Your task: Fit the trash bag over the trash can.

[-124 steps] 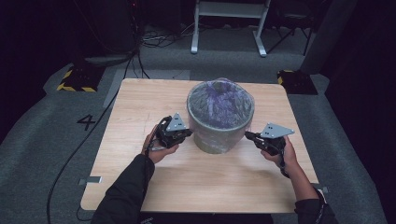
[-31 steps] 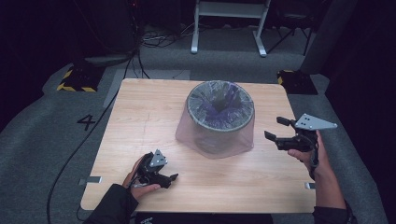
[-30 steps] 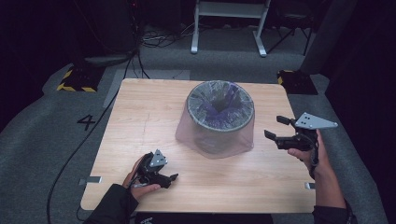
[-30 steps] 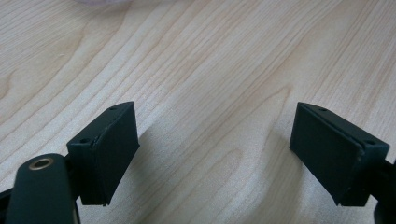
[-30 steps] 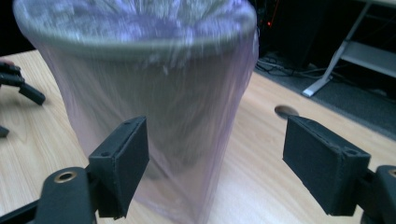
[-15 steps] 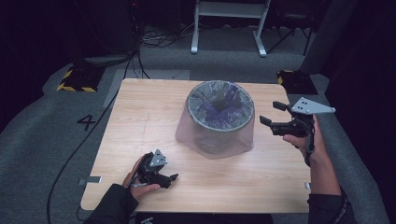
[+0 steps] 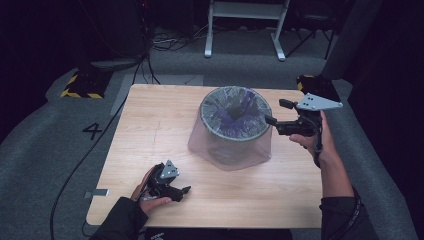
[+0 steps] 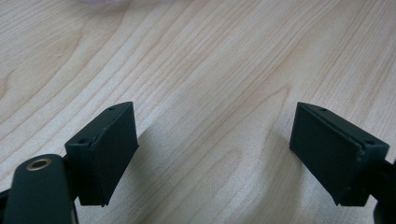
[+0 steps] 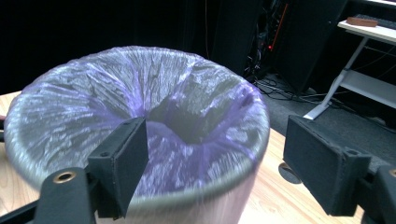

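Lining the bin [image 7: 235, 131] looks mostly done: the translucent purple bag [image 9: 154, 116] is folded over the rim all round and its skirt hangs down the outside to the bench [image 7: 150, 130], where the bin stands near the middle. The right gripper [image 7: 280, 114] hovers at the rim's right side, fingers [image 9: 122, 163] apart and holding nothing. The left gripper [image 7: 172, 190] rests low near the front edge, fingers [image 8: 105, 149] spread over bare wood. Probably left: pressing the sagging liner deeper and tidying the loose skirt.
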`<state>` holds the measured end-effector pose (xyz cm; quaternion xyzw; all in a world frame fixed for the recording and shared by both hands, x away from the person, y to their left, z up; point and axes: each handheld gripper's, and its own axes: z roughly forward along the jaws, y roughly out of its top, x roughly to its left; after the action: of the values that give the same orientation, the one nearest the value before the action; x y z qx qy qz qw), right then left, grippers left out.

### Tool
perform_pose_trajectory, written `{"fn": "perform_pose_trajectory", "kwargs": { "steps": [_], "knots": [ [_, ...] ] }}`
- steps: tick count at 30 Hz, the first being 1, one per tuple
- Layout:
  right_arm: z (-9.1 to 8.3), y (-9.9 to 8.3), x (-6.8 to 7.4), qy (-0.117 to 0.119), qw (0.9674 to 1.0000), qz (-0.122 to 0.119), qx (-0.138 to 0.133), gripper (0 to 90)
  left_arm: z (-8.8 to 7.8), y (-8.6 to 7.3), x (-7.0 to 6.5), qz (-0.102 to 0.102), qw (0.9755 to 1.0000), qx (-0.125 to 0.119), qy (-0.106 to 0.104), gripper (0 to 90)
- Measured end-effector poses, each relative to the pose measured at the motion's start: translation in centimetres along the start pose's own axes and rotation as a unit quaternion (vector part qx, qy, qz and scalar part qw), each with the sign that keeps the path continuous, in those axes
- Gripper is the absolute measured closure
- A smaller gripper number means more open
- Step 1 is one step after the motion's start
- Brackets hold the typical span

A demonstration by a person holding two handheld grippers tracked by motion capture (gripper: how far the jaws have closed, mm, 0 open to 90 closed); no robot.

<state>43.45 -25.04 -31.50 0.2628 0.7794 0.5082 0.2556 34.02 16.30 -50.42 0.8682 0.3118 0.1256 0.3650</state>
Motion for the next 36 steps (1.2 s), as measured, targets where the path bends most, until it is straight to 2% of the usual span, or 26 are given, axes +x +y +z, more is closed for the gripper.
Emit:
{"fn": "perform_pose_trajectory", "kwargs": {
  "steps": [12, 27, 31, 36],
  "knots": [
    [2.3, 1.4, 0.4, 0.007, 0.9998, -0.012, 0.017, 21.8, 0.0, 0.0, 0.0, 0.000, 1.0000, 0.000, 0.000, 14.6],
    [4.4, 2.0, 0.9, 0.020, 0.9992, -0.019, 0.030, 22.4, 0.0, 0.0, 0.0, 0.000, 1.0000, 0.000, 0.000, 14.6],
    [5.3, 1.9, 1.2, 0.021, 0.9987, -0.021, 0.041, 22.7, 0.0, 0.0, 0.0, 0.001, 1.0000, 0.001, 0.000, 14.6],
    [6.1, 1.7, 1.1, 0.024, 0.9986, -0.015, 0.044, 22.7, 0.0, 0.0, 0.0, 0.002, 1.0000, 0.000, -0.001, 14.6]
  ]
}}
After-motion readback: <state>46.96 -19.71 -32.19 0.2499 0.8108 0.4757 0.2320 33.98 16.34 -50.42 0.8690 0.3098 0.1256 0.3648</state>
